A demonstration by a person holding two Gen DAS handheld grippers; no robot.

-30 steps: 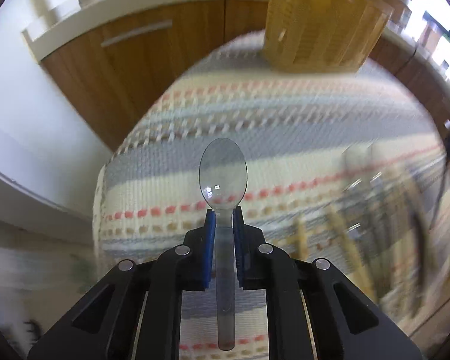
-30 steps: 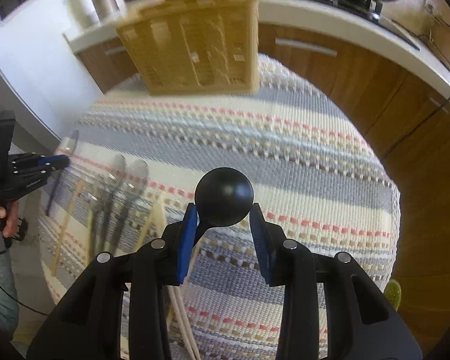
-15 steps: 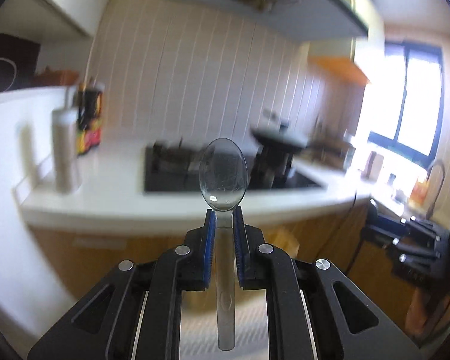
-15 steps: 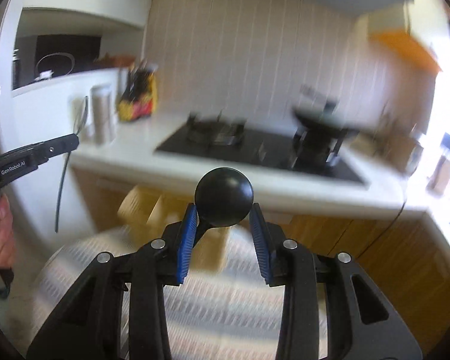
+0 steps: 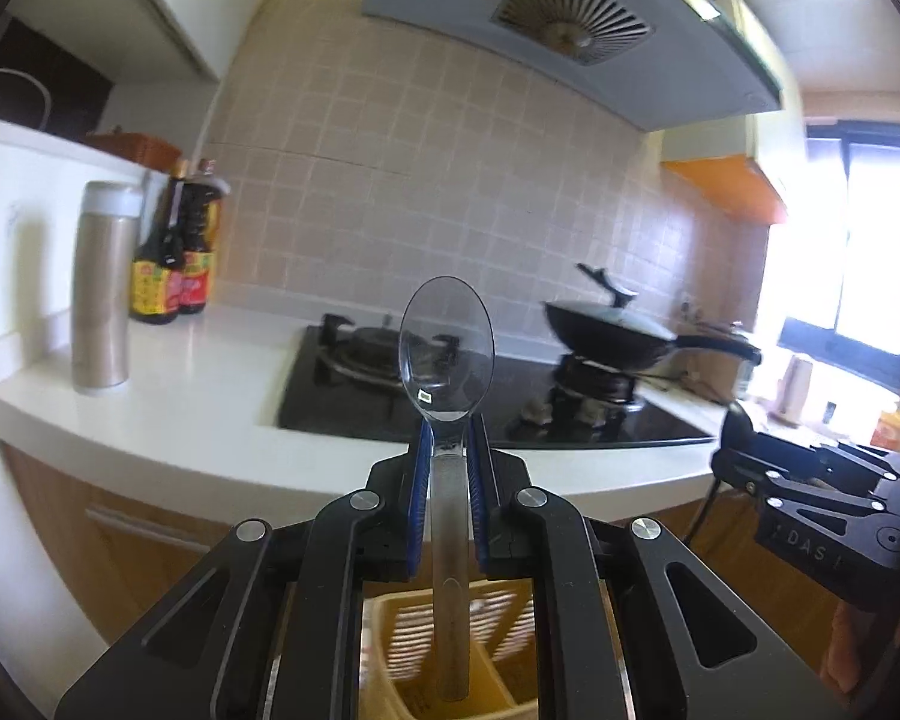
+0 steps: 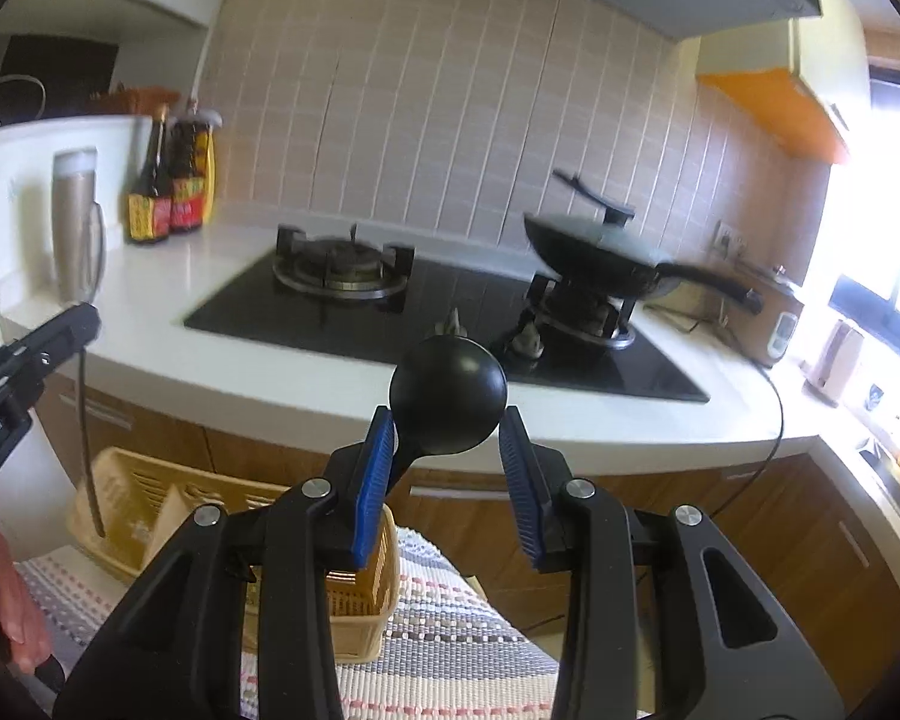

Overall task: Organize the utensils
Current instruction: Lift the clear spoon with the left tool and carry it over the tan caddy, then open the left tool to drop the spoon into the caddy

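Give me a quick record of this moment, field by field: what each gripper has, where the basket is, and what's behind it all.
left gripper: shut on clear plastic spoon, bowl forward
right gripper: holds black spoon, bowl up between the blue pads
basket: yellow, on striped cloth, below both grippers
spoon handle over basket: yes, left wrist view
background: stove with wok, sauce bottles, flask

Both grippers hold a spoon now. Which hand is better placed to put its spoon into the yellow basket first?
Probably left. The left gripper grips the clear spoon with its handle hanging just above the yellow basket. The right gripper with the black spoon looks nearer the basket's edge.
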